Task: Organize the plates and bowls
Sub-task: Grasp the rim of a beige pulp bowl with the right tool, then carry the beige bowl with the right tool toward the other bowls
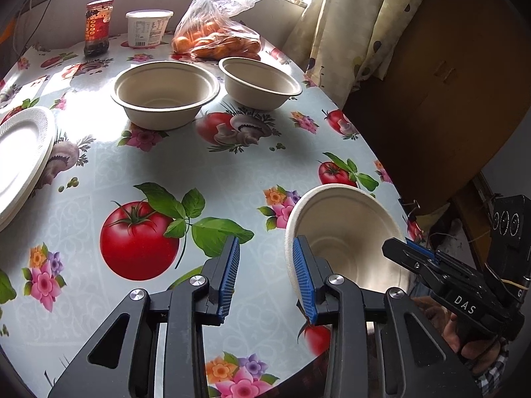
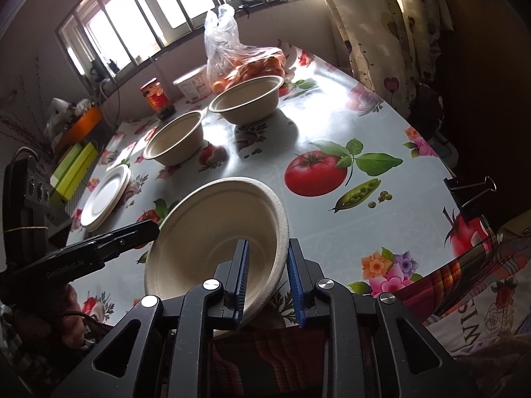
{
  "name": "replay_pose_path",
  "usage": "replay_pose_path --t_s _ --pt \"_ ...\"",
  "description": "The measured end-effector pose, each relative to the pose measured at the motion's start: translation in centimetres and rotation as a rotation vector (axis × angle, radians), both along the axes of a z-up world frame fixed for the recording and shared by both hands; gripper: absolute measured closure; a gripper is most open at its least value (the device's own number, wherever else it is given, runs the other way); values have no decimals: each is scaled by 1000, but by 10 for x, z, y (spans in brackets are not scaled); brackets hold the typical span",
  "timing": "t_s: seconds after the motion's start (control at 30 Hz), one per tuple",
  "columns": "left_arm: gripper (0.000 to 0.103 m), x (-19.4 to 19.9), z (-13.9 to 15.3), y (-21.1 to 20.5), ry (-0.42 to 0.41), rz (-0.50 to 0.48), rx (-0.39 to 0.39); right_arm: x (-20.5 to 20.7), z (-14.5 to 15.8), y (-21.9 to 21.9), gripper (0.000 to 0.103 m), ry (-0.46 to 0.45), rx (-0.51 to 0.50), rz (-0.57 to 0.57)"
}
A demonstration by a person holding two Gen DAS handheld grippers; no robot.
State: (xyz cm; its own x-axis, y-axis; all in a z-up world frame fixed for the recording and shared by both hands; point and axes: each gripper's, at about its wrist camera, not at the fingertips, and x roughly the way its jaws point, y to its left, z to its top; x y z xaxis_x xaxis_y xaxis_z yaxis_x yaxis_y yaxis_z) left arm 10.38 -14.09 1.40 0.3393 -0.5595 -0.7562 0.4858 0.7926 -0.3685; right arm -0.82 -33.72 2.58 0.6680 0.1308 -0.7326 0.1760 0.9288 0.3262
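A beige paper bowl [image 1: 345, 229] [image 2: 212, 232] is tilted at the near edge of the fruit-print table [image 1: 232, 172]. My right gripper [image 2: 268, 243] [image 1: 398, 247] is shut on its rim, one pad inside and one outside. My left gripper [image 1: 265, 243] [image 2: 154, 229] is open at the opposite rim: one finger [image 1: 303, 275] lies against the bowl's inner wall, the other stands well apart over the table. Two more beige bowls [image 1: 166, 93] [image 1: 260, 81] stand upright farther back. A stack of white plates [image 1: 23, 152] [image 2: 106, 195] lies at the left.
At the back stand a red-labelled jar [image 1: 97, 28], a white tub [image 1: 149, 28] and a plastic bag of oranges [image 1: 215, 36]. A curtain [image 1: 348, 33] and brown furniture [image 1: 431, 83] border the right. A binder clip [image 2: 471, 192] grips the tablecloth's edge.
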Motion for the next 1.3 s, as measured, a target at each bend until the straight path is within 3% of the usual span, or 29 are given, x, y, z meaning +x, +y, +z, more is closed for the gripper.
replay_pose_path --t_s 0.5,1.3 --pt "85 3 -7 -5 52 -39 -32 2 2 4 89 -7 2 13" --pt "85 23 9 13 28 29 -51 36 11 18 90 -27 5 61"
